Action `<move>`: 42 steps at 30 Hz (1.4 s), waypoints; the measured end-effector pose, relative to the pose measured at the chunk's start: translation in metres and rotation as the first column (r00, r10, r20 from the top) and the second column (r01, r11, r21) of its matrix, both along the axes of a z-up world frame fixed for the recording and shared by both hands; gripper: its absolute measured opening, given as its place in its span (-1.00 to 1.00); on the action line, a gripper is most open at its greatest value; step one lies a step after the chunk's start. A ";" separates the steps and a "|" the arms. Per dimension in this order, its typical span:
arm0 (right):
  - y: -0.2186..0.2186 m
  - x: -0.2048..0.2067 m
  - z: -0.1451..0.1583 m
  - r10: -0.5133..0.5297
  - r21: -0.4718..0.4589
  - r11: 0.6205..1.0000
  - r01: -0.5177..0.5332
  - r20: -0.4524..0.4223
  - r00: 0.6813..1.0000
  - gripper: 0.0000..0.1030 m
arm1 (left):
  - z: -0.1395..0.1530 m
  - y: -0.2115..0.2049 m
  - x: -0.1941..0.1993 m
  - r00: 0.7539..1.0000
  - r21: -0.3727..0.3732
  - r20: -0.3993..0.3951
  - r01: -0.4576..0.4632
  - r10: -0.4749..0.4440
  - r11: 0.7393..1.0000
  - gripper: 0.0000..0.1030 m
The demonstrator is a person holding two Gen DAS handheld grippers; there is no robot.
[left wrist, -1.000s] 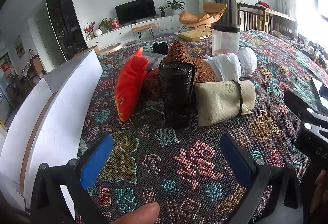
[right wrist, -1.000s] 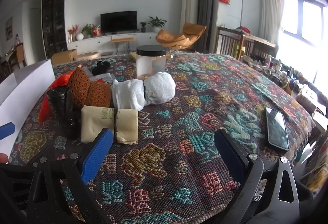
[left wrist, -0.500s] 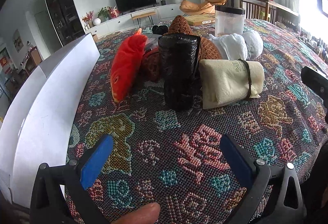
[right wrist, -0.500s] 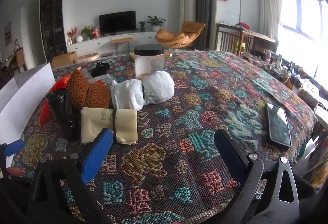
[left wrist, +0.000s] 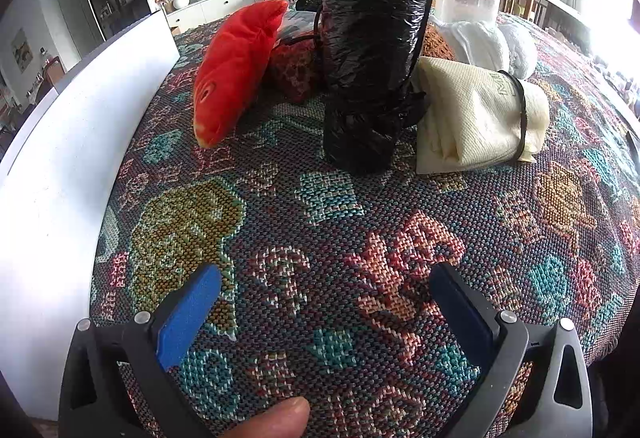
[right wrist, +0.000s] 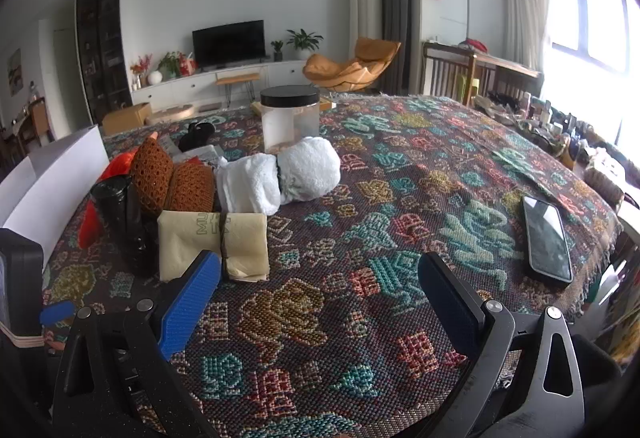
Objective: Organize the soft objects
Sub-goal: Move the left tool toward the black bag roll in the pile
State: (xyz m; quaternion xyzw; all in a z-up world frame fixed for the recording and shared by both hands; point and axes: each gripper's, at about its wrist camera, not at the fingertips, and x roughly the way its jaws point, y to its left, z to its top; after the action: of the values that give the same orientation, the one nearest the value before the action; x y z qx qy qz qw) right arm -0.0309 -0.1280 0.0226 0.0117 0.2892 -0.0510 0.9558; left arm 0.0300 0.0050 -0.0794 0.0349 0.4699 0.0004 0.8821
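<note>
Looking at my left gripper (left wrist: pixel 320 298) first: the blue pads (left wrist: pixel 188 314) are spread wide with nothing between them, low over the patterned tablecloth (left wrist: pixel 328 222), and the right gripper (right wrist: pixel 316 286) is just as wide apart and empty, hanging back a bit. The soft stuff sits in one tight clump ahead of the left fingers: black plastic roll (left wrist: pixel 370 73) standing upright in the middle, red plush fish (left wrist: pixel 232 69) leaning beside it on the left, cream folded cloth (left wrist: pixel 476 117) with a dark band pressed against its right, brown crochet pieces (right wrist: pixel 172 181) and a white rolled towel (right wrist: pixel 280 177) behind. My worry is that roll. It's tall, a bit crumpled at the base, and looks like it'd tip if I clip it high or shove in from the front, and then it takes the fish with it. Plastic film is slippery too, so a shallow pinch might just slide off. Everything's touching, so grabbing one thing could drag its neighbour. The white box (left wrist: pixel 80 141) wall is near on the left, and I could bump it swinging over. Also a phone (right wrist: pixel 546 238) near the table edge on the right, so no wide sweeps there.
</note>
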 end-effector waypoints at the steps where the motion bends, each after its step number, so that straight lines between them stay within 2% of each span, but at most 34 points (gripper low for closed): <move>1: 0.000 0.000 0.000 0.000 0.003 1.000 0.000 -0.001 1.000 0.94 | 0.002 0.001 0.001 1.000 -0.011 -0.010 0.000 0.000 1.000 1.00; 4: -0.003 0.001 0.000 -0.001 0.017 1.000 0.001 -0.004 1.000 0.94 | 0.001 0.010 0.011 0.999 -0.059 -0.036 0.002 -0.004 0.998 1.00; 10: -0.010 0.002 -0.001 -0.006 0.055 0.998 0.007 -0.012 1.000 0.94 | 0.002 0.018 0.041 0.995 -0.063 -0.058 0.077 -0.081 0.995 1.00; 17: -0.019 0.003 -0.002 -0.017 0.105 0.994 0.019 -0.024 1.000 0.94 | 0.001 0.027 0.084 0.990 -0.075 -0.029 0.139 -0.141 0.987 1.00; 21: -0.022 0.004 -0.004 -0.022 0.122 0.992 0.026 -0.033 0.999 0.94 | -0.003 0.032 0.099 0.987 -0.081 0.020 0.162 -0.161 0.983 1.00; 29: -0.020 0.009 -0.008 -0.013 0.117 0.993 0.021 -0.068 0.998 0.94 | -0.008 0.043 0.109 0.987 -0.079 0.027 0.162 -0.160 0.984 1.00; 31: -0.020 0.009 -0.009 -0.012 0.114 0.993 0.020 -0.071 0.997 0.94 | -0.005 0.033 0.093 0.987 -0.079 0.029 0.161 -0.159 0.984 1.00; 42: -0.017 0.010 -0.011 -0.004 0.102 0.995 0.012 -0.076 0.997 0.94 | -0.006 0.036 0.098 0.987 -0.079 0.030 0.161 -0.159 0.984 1.00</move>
State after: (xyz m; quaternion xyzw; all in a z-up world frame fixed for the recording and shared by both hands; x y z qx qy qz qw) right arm -0.0207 -0.1450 0.0118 0.0601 0.3272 -0.0404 0.9422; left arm 0.1283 0.0410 -0.0853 0.0366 0.4546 -0.0893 0.8854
